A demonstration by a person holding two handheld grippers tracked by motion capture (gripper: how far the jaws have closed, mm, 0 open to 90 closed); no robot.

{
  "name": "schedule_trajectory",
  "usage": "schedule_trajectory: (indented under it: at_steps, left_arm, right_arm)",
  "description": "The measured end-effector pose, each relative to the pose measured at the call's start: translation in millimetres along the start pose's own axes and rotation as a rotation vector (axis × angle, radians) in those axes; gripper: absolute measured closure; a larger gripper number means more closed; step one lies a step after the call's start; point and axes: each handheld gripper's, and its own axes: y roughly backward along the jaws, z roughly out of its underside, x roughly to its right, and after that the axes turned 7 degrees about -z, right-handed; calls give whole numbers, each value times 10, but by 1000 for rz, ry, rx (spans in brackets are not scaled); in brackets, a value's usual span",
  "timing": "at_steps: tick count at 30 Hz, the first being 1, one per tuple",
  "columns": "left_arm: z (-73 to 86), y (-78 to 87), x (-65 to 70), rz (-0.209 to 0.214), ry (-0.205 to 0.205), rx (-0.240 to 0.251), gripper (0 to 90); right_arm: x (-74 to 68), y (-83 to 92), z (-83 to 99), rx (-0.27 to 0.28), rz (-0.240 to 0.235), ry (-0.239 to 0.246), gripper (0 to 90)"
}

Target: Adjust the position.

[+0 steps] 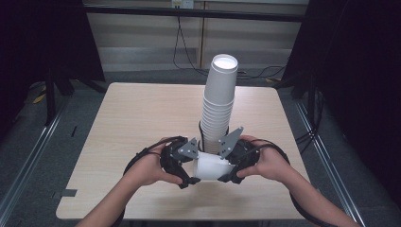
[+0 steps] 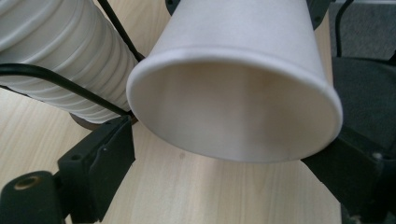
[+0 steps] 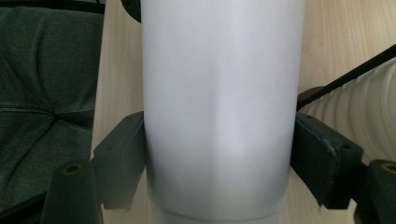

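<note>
Both hands sit at the table's (image 1: 142, 118) near edge, and between them a cup (image 1: 211, 166) lies on its side, its long axis running left to right from one gripper to the other. Its open rim faces the left gripper (image 1: 185, 174), whose jaws straddle the rim, though contact is unclear, while the right gripper (image 1: 226, 175) clamps its wall from both sides. Just behind stands the stack (image 1: 219, 106), upright, so the cup must tip up to go on.
</note>
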Motion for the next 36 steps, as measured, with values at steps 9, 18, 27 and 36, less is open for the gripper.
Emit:
schedule_trajectory:
  at_steps: [9,18,27,36]
  left_arm:
    - [34,32,-25,4,35,5,95]
    - [67,61,-29,16,66,16,94]
    - [119,39,-40,18,102,37,108]
    - [133,18,-51,21,120,83,123]
  right_arm:
    - [19,16,76,6,10,-13,242]
    - [43,50,150,25,8,-38,238]
    - [63,122,180,67,21,-55,235]
    - [94,110,217,102,12,-69,233]
